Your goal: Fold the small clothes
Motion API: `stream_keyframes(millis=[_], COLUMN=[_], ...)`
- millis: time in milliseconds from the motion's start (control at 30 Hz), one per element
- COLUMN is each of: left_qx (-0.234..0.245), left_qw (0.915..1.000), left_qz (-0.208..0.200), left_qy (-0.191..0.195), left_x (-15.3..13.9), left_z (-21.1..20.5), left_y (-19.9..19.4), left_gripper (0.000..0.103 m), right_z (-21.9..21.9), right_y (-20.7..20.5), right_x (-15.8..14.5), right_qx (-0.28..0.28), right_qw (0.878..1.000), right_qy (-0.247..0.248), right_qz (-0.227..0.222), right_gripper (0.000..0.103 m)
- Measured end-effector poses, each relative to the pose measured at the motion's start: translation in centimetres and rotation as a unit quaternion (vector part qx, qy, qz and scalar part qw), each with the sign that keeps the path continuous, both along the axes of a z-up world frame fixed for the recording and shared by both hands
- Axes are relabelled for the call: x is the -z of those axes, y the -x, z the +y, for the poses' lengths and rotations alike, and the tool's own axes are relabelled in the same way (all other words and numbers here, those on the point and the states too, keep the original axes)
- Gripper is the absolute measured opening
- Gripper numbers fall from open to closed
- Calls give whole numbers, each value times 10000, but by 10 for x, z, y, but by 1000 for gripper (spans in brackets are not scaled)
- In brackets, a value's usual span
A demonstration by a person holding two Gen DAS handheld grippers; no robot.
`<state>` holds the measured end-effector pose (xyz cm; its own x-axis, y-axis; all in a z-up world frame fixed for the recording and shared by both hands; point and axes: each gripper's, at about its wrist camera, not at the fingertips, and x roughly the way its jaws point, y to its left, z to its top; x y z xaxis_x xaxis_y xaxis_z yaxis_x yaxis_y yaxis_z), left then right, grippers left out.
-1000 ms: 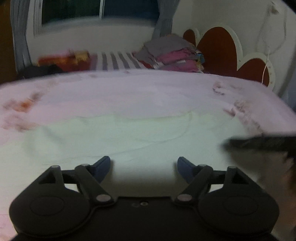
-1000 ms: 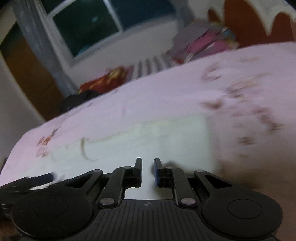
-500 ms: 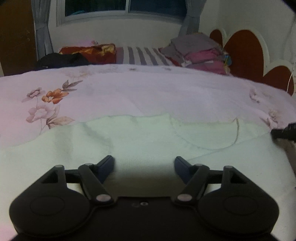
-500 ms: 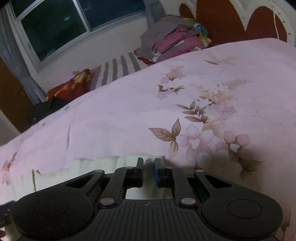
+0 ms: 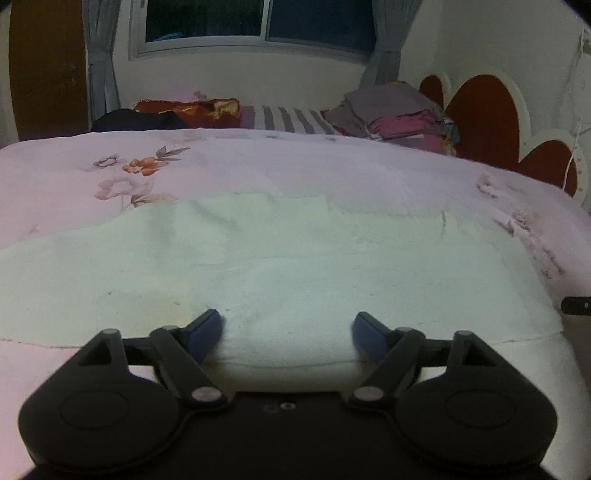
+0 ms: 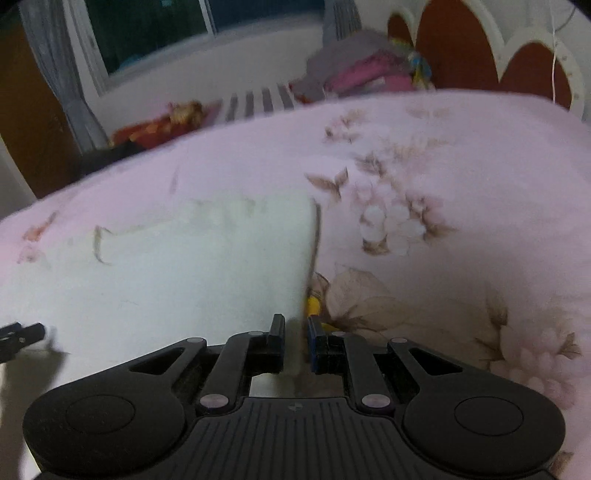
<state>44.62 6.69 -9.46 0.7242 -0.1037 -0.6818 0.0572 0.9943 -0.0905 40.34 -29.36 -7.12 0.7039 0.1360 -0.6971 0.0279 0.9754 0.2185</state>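
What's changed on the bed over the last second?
The left gripper is opening wider over the pale garment, which now lies spread in view, pads off it. The right gripper swung from the floral bedspread back along the garment's edge. It stays nearly shut, cloth between its fingers.

Left wrist view: mounted on the left gripper [image 5: 288, 332], looking forward and down along its two fingers, close over the pale garment [image 5: 258, 258] spread on the pink floral bedspread [image 5: 258, 166].
Left view facing: toward the window [image 5: 258, 18] and the far wall, headboard [image 5: 484, 118] at right.
Right wrist view: mounted on the right gripper [image 6: 295, 336], tilted down likewise, very near the garment's right edge [image 6: 306, 251]; blurred.
Right view facing: same window [image 6: 147, 33], rolled slightly.
Shared: garment, bedspread, stacked clothes [image 5: 399, 110] [image 6: 362, 74], headboard [image 6: 454, 44].
Cross-sight: a dark gripper part at each view's inner edge [image 5: 576, 305] [image 6: 18, 334].
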Motion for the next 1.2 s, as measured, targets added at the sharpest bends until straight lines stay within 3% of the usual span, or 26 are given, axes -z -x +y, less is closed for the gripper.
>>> stream_keyframes(millis=[67,133,233,367,467,533,567,600,633,700,733,833,900,967,1033,1133,1200], left_qx=[48,93,-44,-663,-1373,-1941,-2242,-2495,-2804,-3358,-3540,-3877,-3898,-3929,-3950,-3899,-3818], left_qw=[9999,9999,10000,9975,9889,9770,9676,9568,9411,9019,8884,8604,8432,8357,8326,8276,8362], left_qz=[131,106,17,114,152,103,63,-31,-176,-516,-614,-746,-919,-1019,-1026,-1023,-958], left_qy=[-87,-74,10,211,554,874,1157,1490,1881,2667,2858,3222,3587,3698,3745,3906,3819], left_x=[7,6,-2,-5,-6,-5,-4,-4,-3,-1,1,13,26,35,42,49,45], left_z=[-1,1,18,76,138,183,208,232,255,300,317,358,377,389,397,406,406], left_y=[-1,2,11,32,51,62,68,73,80,92,96,100,103,104,104,104,97], left_gripper=[81,81,80,76,68,67,68,69,71,74,73,60,45,28,10,7,7], right_z=[8,12,9,6,8,10,13,17,21,30,34,44,50,55,59,62,64], right_y=[2,-6,1,12,16,20,20,20,21,23,22,18,16,14,12,14,16], right_x=[2,19,7,-5,-4,-4,-4,-4,-5,-9,-10,-12,-14,-13,-9,-5,-5], right_qx=[-46,-2,155,430,511,574,601,630,650,617,576,511,565,649,708,839,867], right_qw=[9999,9989,9995,9991,9984,9975,9974,9975,9975,9976,9978,9976,9970,9963,9961,9948,9942], right_qy=[152,187,73,12,-200,-400,-393,-326,-263,-190,-220,-374,-430,-478,-491,-574,-623], right_qz=[-3,424,258,64,122,58,33,-5,-82,-237,-260,-286,-299,-284,-190,-106,-93], right_gripper=[13,13,13,13,13,17,25,55,69,69,69,69,69,65,50,49,49])
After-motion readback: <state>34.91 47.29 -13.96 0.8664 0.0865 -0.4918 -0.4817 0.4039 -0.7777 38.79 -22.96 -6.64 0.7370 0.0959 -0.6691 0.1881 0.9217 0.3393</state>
